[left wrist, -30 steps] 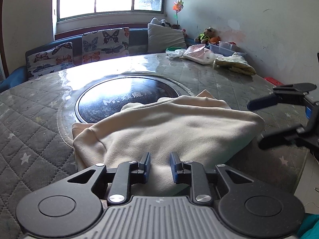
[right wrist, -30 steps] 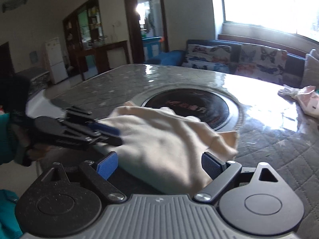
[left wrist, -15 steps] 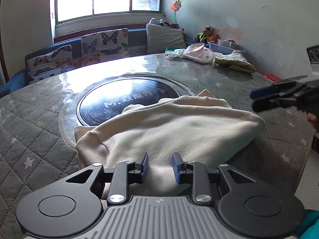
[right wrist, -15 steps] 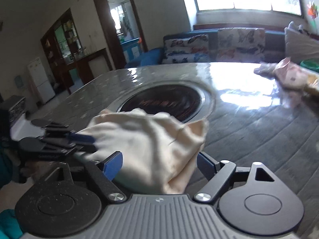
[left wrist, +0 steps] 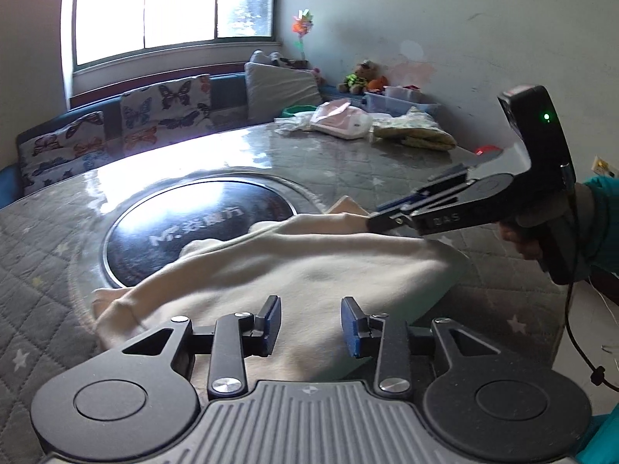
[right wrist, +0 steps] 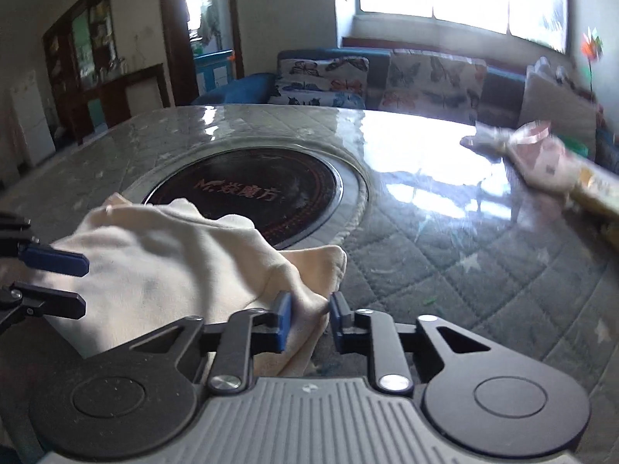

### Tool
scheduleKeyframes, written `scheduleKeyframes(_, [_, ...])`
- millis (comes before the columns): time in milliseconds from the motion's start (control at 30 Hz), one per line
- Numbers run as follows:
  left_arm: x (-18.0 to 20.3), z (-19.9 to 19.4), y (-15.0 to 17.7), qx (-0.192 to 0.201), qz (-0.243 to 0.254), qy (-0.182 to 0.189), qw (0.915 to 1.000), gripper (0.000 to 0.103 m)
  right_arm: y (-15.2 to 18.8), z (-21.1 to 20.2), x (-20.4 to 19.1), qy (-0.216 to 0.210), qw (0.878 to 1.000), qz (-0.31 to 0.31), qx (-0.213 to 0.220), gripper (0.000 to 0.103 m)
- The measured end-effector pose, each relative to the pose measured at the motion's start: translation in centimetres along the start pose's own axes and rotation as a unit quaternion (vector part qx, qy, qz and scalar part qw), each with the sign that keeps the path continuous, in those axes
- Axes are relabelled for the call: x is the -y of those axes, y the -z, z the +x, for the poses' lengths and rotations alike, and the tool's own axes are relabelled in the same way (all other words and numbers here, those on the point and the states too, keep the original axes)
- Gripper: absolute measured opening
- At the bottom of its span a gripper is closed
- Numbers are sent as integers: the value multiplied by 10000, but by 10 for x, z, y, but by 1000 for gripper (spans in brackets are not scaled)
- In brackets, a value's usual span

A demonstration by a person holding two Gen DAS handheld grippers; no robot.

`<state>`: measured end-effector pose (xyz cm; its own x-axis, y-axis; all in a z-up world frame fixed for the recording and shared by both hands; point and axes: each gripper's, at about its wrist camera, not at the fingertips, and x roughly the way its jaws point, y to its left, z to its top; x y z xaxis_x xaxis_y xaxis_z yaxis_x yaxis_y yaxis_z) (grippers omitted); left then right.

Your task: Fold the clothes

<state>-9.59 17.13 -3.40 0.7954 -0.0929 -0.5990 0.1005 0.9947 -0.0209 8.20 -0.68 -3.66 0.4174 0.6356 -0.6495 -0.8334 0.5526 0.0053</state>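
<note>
Cream fabric, a soft garment [left wrist: 309,270], lies bunched on the near part of a round table [left wrist: 58,239] covered with a grey quilted, star-patterned cloth under a glossy clear sheet; its far edge overlaps the rim of the black circular inset [left wrist: 193,224] at the table's centre. Left gripper [left wrist: 309,323]: blue-padded jaws spread a little, a gap visible between them, with the near edge of the garment lying in that gap but not pinched. Right gripper [right wrist: 308,319]: jaws drawn in on a gathered fold at the garment's right-hand end, the cloth pinched between the blue pads; from the left wrist view, the same gripper [left wrist: 381,216] reaches in from the right, held by a hand [left wrist: 522,237] in a teal sleeve. Background: a pink-and-white bundle [left wrist: 340,123] and a yellowish folded cloth [left wrist: 416,137] at the table's far side, well apart from the garment; butterfly-print cushions [left wrist: 154,116] on a bench below the window [left wrist: 174,4].
</note>
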Motion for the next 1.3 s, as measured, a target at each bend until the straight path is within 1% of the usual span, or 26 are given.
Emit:
scheduleKeyframes(33, [2, 3, 1, -37, 63, 28, 10000, 37, 0, -2, -7, 158, 9995, -255, 63, 13])
scheduleKeyframes(67, [3, 5, 3, -75, 110, 51, 9999, 37, 0, -2, -11, 211, 9989, -401, 86, 9])
scheduleKeyframes(167, [3, 6, 5, -127, 132, 157, 9997, 37, 3, 4, -19, 431, 9965, -710, 26, 9])
scheduleKeyframes(233, [0, 4, 3, -108, 55, 243, 9996, 37, 1, 3, -20, 450, 9963, -729, 36, 9])
scheduleKeyframes(333, [-2, 4, -4, -21, -29, 231, 9997, 39, -6, -1, -20, 409, 9971, -629, 99, 12])
scheduleKeyframes(400, [-1, 8, -6, -6, -42, 248, 9997, 41, -16, -2, -22, 170, 9984, -529, 137, 18])
scheduleKeyframes(433, [-1, 10, -6, -20, -41, 271, 9996, 42, -21, -3, -23, 43, 9988, -475, 140, 19])
scheduleKeyframes(500, [3, 16, -3, -97, -1, 305, 9995, 43, -28, 1, -28, -193, 9990, -396, 101, 29])
scheduleKeyframes(533, [4, 18, -1, -124, -4, 305, 9995, 43, -32, 5, -31, -301, 9989, -347, 76, 31])
scheduleKeyframes(567, [4, 18, 0, -131, -35, 310, 9994, 43, -35, 11, -35, -403, 9987, -308, 30, 33])
scheduleKeyframes(667, [-1, 12, 1, -52, -165, 331, 9993, 46, -40, 33, -40, -573, 9980, -162, -198, 33])
scheduleKeyframes(733, [-7, 5, 1, 4, -214, 241, 9995, 46, -39, 47, -41, -533, 9979, -131, -348, 33])
scheduleKeyframes(833, [-24, -4, 2, 82, -420, 67, 9991, 46, -41, 50, -46, -406, 9984, -214, -316, 35])
scheduleKeyframes(933, [-43, -10, 5, 139, -736, -99, 9971, 46, -48, 45, -52, -422, 9987, -200, -183, 43])
scheduleKeyframes(967, [-49, -10, 5, 135, -825, -160, 9964, 46, -50, 44, -55, -459, 9986, -204, -139, 49])
scheduleKeyframes(1000, [-54, -9, 6, 114, -908, -218, 9956, 46, -50, 45, -58, -486, 9985, -228, -117, 51])
scheduleKeyframes(1067, [-63, -5, 8, 42, -1031, -337, 9941, 46, -49, 51, -63, -515, 9981, -302, -174, 53])
scheduleKeyframes(1100, [-67, -1, 9, -6, -1088, -381, 9933, 46, -47, 56, -66, -516, 9978, -335, -248, 57])
scheduleKeyframes(1167, [-75, 4, 9, -80, -1192, -414, 9920, 46, -44, 60, -70, -468, 9976, -431, -283, 60])
scheduleKeyframes(1233, [-76, 1, 10, -40, -1235, -395, 9915, 46, -44, 55, -73, -421, 9973, -564, -207, 64])
scheduleKeyframes(1300, [-72, -7, 8, 68, -1173, -407, 9922, 46, -45, 47, -75, -438, 9971, -614, -131, 67])
